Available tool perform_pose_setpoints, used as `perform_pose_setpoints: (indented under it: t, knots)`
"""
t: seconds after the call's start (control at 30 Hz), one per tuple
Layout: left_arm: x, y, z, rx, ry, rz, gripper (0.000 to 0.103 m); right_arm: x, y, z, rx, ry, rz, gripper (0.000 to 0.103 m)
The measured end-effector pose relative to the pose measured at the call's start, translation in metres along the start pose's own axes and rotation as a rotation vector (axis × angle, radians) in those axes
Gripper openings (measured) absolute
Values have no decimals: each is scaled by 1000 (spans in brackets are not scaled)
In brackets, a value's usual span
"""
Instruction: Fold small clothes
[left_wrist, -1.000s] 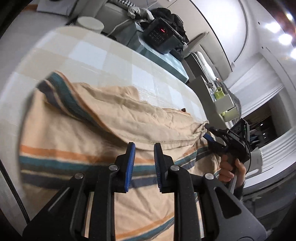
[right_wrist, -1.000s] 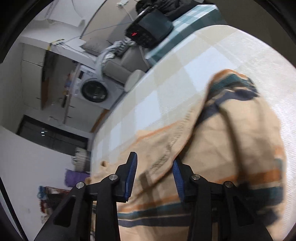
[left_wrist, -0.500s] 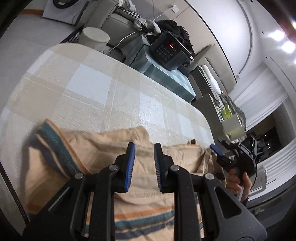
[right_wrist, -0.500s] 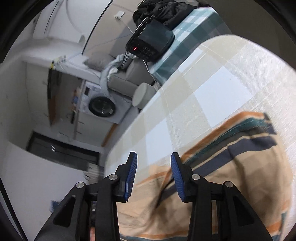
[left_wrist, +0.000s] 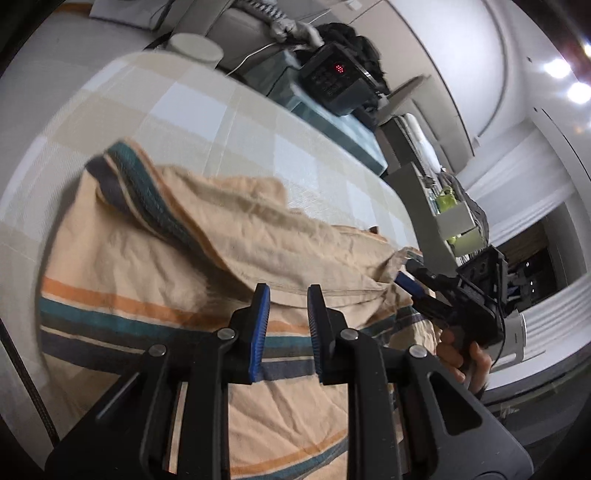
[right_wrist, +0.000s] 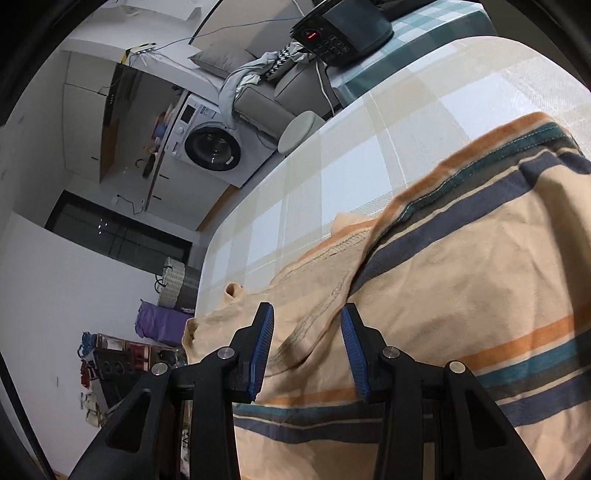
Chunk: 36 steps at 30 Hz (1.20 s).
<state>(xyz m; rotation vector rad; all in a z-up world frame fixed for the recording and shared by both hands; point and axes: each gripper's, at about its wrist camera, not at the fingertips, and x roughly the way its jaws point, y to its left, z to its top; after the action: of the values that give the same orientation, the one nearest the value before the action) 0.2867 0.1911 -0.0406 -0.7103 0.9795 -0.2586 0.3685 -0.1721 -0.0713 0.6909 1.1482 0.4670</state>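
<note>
Where digits glow (left_wrist: 338, 68), nothing reads.

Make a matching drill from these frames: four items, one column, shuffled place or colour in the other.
1 striped garment
2 washing machine
3 black appliance
4 tablecloth

a red display lit, on the teal-check table beyond
b beige and white checks
c peach, with teal, navy and orange bands
d white, round dark door, by the far wall

1-c, 2-d, 3-a, 4-b
</note>
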Motion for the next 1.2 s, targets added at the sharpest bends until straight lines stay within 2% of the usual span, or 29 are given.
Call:
perform_pose_setpoints:
  t: [0.1,0.23,0.33,0.43,0.53,0.73,0.97,1.07,1.2]
  knots:
    - [13,8,2,-44,16,-13,17,2,1,1,3,-4,0,40]
    - [23,12,11,-80,-9,-52,14,0,-3,4,8,-12,-14,40]
    - [19,3,22,-50,-61,-72,2,-5,-6,3,10,-16,-21,40]
    - [16,-6,37,-7,-111,-58,2,-3,-10,7,21,-17,-25,40]
    - [16,-4,46,-21,-91,-62,2,1,-15,11,47,-14,-13,40]
    - [-1,-2,33,-5,-78,-21,3,2,-12,13,58,-27,36,40]
    - [-25,6,7,5,-82,1,3,8,3,6,22,15,83,40]
    - [-23,11,3,0,-72,24,3,11,6,6,8,22,60,40]
    - [-14,24,3,-44,-56,35,3,18,1,7,22,39,10,30]
